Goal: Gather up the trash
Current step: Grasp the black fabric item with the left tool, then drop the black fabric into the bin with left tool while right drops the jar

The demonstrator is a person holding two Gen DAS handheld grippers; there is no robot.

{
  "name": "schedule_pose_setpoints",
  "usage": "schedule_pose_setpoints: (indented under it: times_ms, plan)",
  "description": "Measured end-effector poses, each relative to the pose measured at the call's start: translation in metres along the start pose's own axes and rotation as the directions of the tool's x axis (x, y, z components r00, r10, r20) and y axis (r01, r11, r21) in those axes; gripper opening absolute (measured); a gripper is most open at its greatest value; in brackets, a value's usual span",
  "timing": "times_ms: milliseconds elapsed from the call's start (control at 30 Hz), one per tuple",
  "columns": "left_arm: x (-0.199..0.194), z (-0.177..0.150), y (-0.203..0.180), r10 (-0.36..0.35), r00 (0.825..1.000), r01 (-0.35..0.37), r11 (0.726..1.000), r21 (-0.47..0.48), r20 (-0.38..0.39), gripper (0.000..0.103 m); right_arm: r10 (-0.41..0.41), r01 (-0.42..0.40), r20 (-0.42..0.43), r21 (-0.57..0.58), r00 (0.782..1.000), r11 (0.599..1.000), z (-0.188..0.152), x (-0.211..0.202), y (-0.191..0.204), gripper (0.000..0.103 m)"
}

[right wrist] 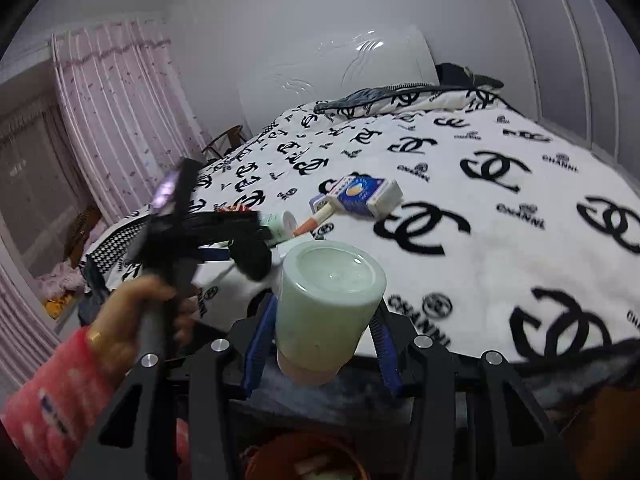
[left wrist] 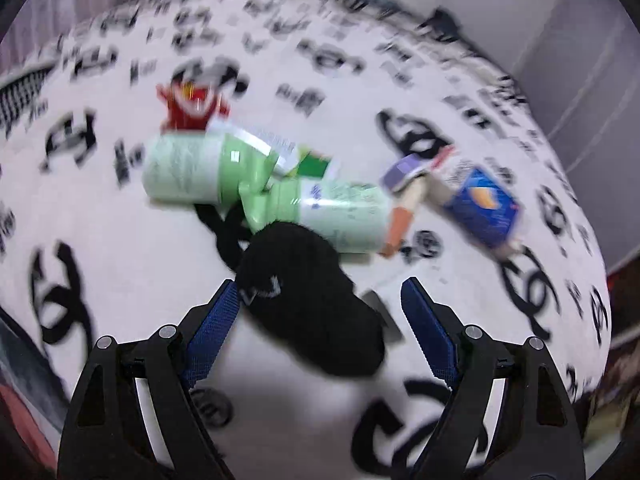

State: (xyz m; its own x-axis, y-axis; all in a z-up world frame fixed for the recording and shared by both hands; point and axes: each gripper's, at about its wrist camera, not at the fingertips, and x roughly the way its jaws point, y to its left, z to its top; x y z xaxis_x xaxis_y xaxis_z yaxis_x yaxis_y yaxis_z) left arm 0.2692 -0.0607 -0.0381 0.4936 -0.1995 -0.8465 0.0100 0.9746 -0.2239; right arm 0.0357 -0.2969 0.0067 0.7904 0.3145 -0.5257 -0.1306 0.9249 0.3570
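Observation:
Trash lies on a bed with a white blanket printed in black logos (left wrist: 120, 224). In the left wrist view I see two pale green bottles (left wrist: 184, 170) (left wrist: 340, 214), a red wrapper (left wrist: 192, 106), a blue carton (left wrist: 486, 204) and a black sock (left wrist: 308, 304). My left gripper (left wrist: 320, 300) is open, with the sock between its fingers. My right gripper (right wrist: 324, 316) is shut on a pale green bottle (right wrist: 328, 304) and holds it above the bed's near edge. The left gripper (right wrist: 224, 240) and the hand holding it show in the right wrist view.
A white headboard (right wrist: 340, 68) and a pillow (right wrist: 400, 98) are at the far end of the bed. Pink curtains (right wrist: 112, 120) hang on the left. An orange-brown container (right wrist: 304, 460) sits below my right gripper.

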Motion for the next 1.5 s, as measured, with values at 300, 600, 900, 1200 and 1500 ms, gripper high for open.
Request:
schedule_pose_setpoints:
  times_ms: [300, 600, 900, 1200, 1500]
  plan:
    - [0.008, -0.005, 0.023, -0.015, 1.000, 0.015, 0.998, -0.054, 0.012, 0.044, 0.018, -0.018, -0.005, 0.028, 1.000, 0.999, -0.012, -0.005, -0.014, 0.045]
    - [-0.085, -0.051, 0.029, -0.202, 0.975, 0.194, 0.977, 0.087, 0.097, 0.044, 0.047, -0.047, 0.010, 0.016, 0.999, 0.999, -0.019, -0.024, 0.002, 0.045]
    - [-0.115, -0.187, 0.038, -0.272, 0.961, 0.271, 0.908, 0.319, -0.041, 0.044, 0.090, -0.096, -0.135, -0.038, 0.987, 0.995, -0.075, -0.023, 0.030, 0.046]
    - [0.038, -0.285, 0.067, -0.125, 0.913, 0.202, 0.965, 0.165, -0.388, 0.044, 0.065, -0.049, -0.504, 0.044, 0.861, 0.998, -0.184, 0.084, 0.014, 0.046]
    - [0.123, -0.306, 0.062, 0.073, 0.853, 0.033, 0.980, 0.194, -0.516, 0.052, -0.011, 0.099, -0.725, 0.079, 0.688, 0.992, -0.264, 0.173, -0.025, 0.057]
